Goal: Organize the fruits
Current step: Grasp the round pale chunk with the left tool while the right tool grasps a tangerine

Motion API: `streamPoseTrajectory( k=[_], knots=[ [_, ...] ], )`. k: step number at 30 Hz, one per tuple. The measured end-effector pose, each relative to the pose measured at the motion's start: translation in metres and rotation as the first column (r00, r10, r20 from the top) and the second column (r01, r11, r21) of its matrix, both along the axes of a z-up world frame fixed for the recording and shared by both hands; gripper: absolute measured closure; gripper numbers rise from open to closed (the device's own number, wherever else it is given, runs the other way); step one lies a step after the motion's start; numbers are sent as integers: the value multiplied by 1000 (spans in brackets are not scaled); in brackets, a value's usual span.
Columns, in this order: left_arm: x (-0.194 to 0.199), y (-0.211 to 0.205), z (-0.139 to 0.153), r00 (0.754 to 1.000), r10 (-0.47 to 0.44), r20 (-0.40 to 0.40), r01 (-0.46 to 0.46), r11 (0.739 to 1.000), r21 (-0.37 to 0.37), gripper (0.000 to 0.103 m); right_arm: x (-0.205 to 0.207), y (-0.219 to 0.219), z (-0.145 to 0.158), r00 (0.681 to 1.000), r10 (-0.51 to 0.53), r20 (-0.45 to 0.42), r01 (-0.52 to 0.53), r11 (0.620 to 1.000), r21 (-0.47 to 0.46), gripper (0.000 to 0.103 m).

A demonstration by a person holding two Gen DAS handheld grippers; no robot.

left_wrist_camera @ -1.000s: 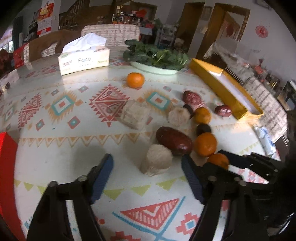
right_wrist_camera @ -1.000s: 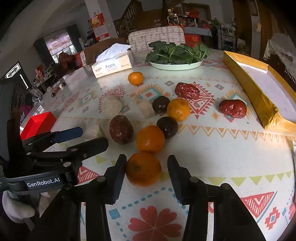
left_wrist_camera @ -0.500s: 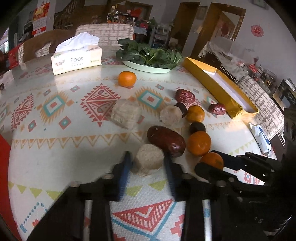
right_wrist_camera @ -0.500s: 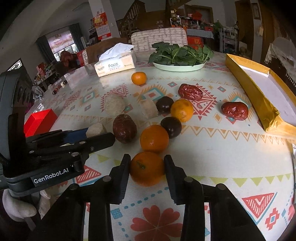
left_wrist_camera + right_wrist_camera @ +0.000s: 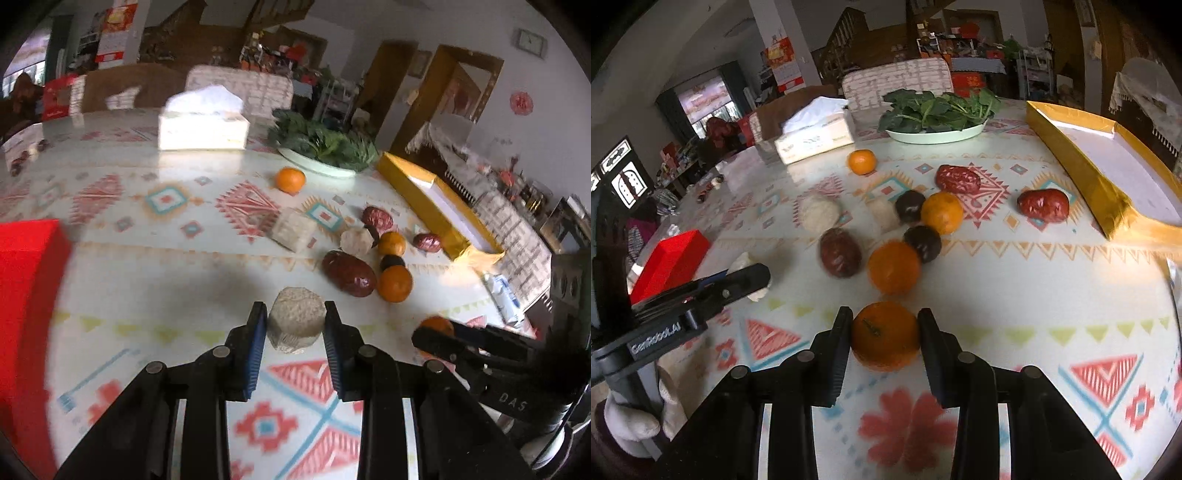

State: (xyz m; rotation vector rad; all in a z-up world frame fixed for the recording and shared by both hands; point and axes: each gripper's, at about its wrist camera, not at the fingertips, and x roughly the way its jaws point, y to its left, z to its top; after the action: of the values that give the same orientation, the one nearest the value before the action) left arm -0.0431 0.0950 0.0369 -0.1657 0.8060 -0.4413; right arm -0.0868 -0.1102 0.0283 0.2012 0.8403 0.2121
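**Both tongs gripping, table crowded**

Beyond the left gripper (image 5: 295,325), at one o'clock, a dark red date (image 5: 349,273), an orange (image 5: 394,283) and a dark plum (image 5: 392,261) are sitting close together; a red box (image 5: 26,295) is lying at nine o'clock. A tissue box (image 5: 814,138) and a plate of greens (image 5: 938,114) are standing at the far edge, a gold tray (image 5: 1108,173) at two o'clock. "DAS" and "GenRobot.AI" are showing on the gripper bodies. The left jaws are pressing both sides of a pale, grainy, squat block (image 5: 296,320) near the table's front. The right gripper (image 5: 884,339) is squeezing a glossy tangerine (image 5: 885,335), stem facing up.
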Motion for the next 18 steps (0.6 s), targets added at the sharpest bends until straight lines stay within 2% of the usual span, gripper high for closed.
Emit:
streamPoseTrajectory(
  k=[4, 8, 12, 18],
  knots=[
    [-21, 41, 23, 997, 70, 41, -69, 997, -36, 74, -17, 19, 16, 998, 61, 10, -62, 997, 49, 64],
    [-37, 102, 45, 983, 169, 71, -165, 985, -54, 73, -17, 54, 33, 989, 146, 19, -146, 987, 60, 64],
    [-40, 159, 54, 958, 272, 90, -274, 962, 10, 73, -13, 106, 48, 965, 261, 30, -262, 963, 59, 64],
    [-26, 226, 41, 914, 403, 49, -406, 911, 73, 73, 4, 196, 59, 910, 413, 36, -414, 909, 51, 64]
  ],
)
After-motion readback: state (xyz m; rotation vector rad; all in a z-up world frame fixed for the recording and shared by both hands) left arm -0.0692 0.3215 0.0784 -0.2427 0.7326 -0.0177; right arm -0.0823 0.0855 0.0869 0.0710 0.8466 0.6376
